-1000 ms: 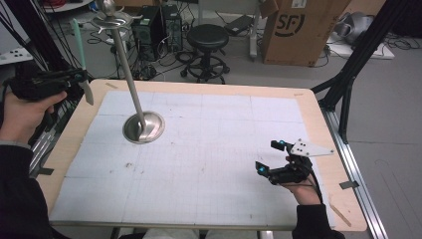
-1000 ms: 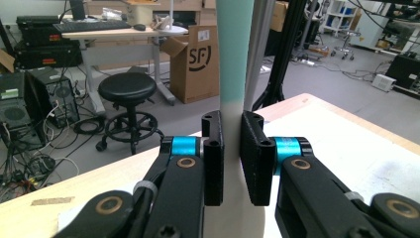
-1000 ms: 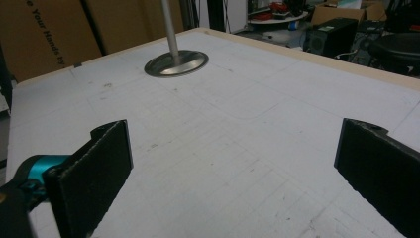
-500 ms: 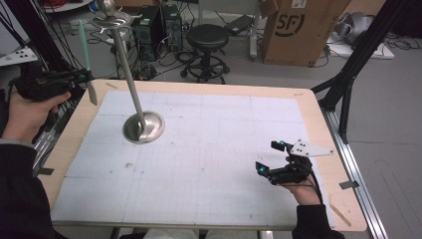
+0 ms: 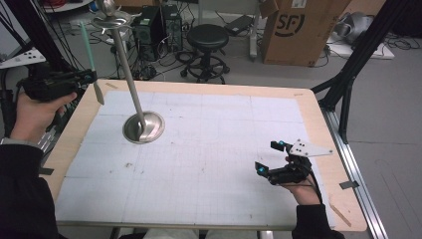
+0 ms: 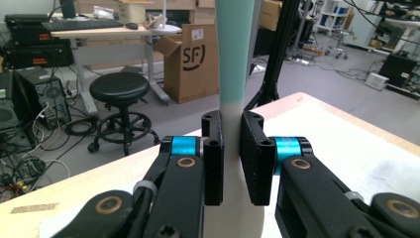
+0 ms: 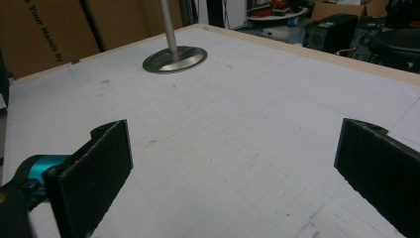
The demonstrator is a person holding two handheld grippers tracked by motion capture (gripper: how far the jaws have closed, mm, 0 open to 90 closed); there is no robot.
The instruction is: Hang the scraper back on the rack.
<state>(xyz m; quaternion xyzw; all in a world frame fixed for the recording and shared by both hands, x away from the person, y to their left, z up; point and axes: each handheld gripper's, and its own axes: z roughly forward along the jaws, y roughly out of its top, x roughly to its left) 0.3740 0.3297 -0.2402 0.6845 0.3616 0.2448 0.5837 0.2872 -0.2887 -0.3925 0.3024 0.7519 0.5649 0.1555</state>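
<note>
A long utensil with a teal handle [image 5: 86,45] and a pale lower end [image 5: 98,93] is held upright over the table's left edge by my left gripper [image 5: 88,77], which is shut on it. In the left gripper view the teal handle [image 6: 233,49] rises between the closed jaws. A metal stand has a round base [image 5: 144,127] on the table, a tall slanted pole [image 5: 127,69] and a small top dish [image 5: 110,21]. My right gripper [image 5: 269,159] rests low at the table's right front, open, with nothing between its fingers [image 7: 94,171]; it faces the stand's base [image 7: 174,58].
The table is covered by a white gridded mat [image 5: 209,149] with a wooden rim [image 5: 318,129]. Beyond the far edge stand a black stool [image 5: 208,37], a cardboard box [image 5: 293,30] and computer cases [image 5: 159,22]. A black frame leg [image 5: 348,74] rises at the right.
My left gripper with the utensil has shifted slightly, staying over the table's left edge. The right gripper has not moved.
</note>
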